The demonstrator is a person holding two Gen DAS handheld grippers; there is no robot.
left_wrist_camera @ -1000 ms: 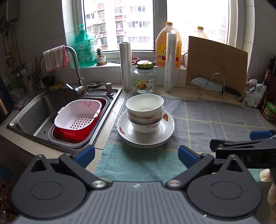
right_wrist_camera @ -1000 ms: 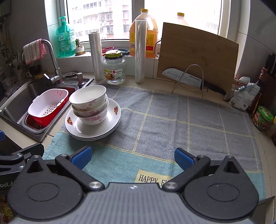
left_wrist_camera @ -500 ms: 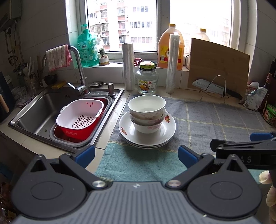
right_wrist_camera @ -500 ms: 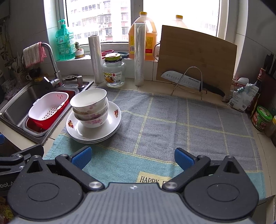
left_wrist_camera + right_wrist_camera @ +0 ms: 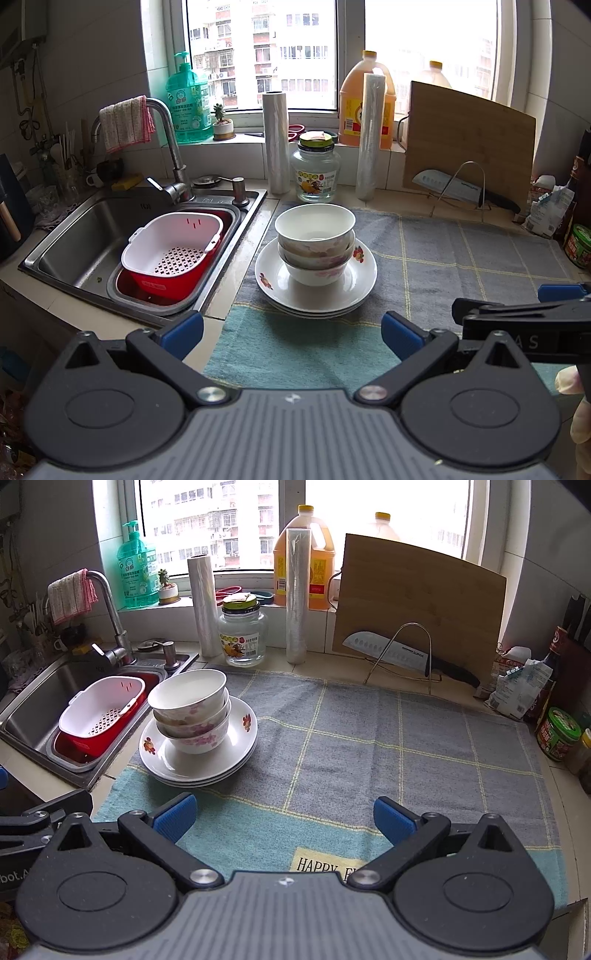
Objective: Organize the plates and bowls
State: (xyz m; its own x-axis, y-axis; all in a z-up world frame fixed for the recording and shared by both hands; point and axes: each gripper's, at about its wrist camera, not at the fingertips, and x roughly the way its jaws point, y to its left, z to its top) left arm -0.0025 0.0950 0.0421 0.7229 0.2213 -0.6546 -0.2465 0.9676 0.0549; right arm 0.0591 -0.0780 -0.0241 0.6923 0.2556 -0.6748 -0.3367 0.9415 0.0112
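White bowls [image 5: 314, 240] are seen nested on stacked plates [image 5: 317, 291] at the cloth's [image 5: 369, 746] left edge, beside the sink [image 5: 74, 236]. Left gripper [image 5: 291, 328] and right gripper [image 5: 284, 812] are held wide and empty; this fits either a finished stack or one awaiting sorting.

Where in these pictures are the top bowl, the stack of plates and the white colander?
top bowl [image 5: 314, 221], left wrist view, on its inner wall.
stack of plates [image 5: 354, 284], left wrist view, on the bare rim of the top plate.
white colander [image 5: 99, 710], right wrist view, on its perforated floor.
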